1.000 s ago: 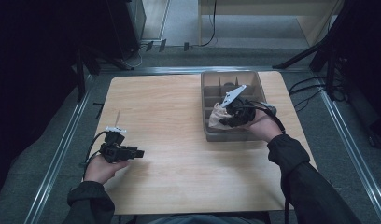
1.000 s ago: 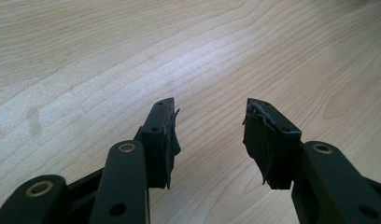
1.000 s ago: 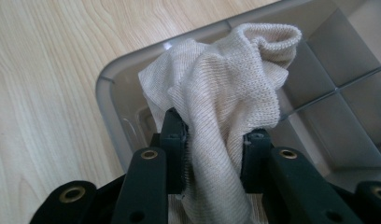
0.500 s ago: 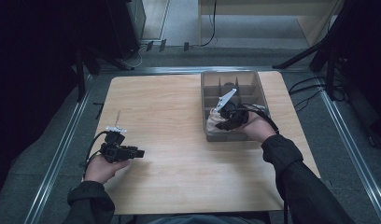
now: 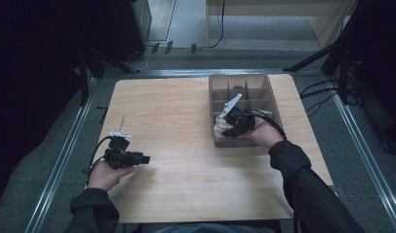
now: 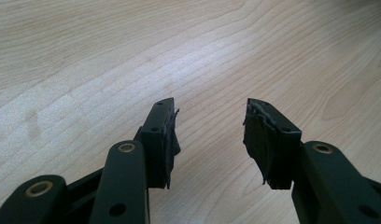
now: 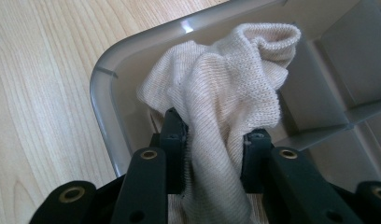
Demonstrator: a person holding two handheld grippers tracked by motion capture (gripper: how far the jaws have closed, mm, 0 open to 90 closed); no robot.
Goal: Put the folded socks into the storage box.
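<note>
A cream knitted sock point(image 7: 221, 88) is bunched between the jaws of my right gripper point(image 7: 215, 140), which is shut on it. The sock point(image 5: 221, 127) hangs over the near left corner compartment of a grey divided bin point(image 5: 273, 104) at the table's right. My right gripper point(image 5: 231, 127) points left over that corner. My left gripper point(image 5: 143, 159) rests low at the table's left front, pointing right. In the left gripper view its jaws point(image 6: 209, 135) stand open above bare wood with nothing between them.
The bin's other compartments point(image 7: 352, 70) look bare, except a dark item point(image 5: 238, 89) in a far one. The light wooden table point(image 5: 176, 160) has metal rails point(image 5: 60, 160) along its sides. Cables and dark stands lie on the floor beyond.
My right gripper with the sock has shifted slightly left and nearer, toward the bin's near left corner. The left gripper has stayed in place.
</note>
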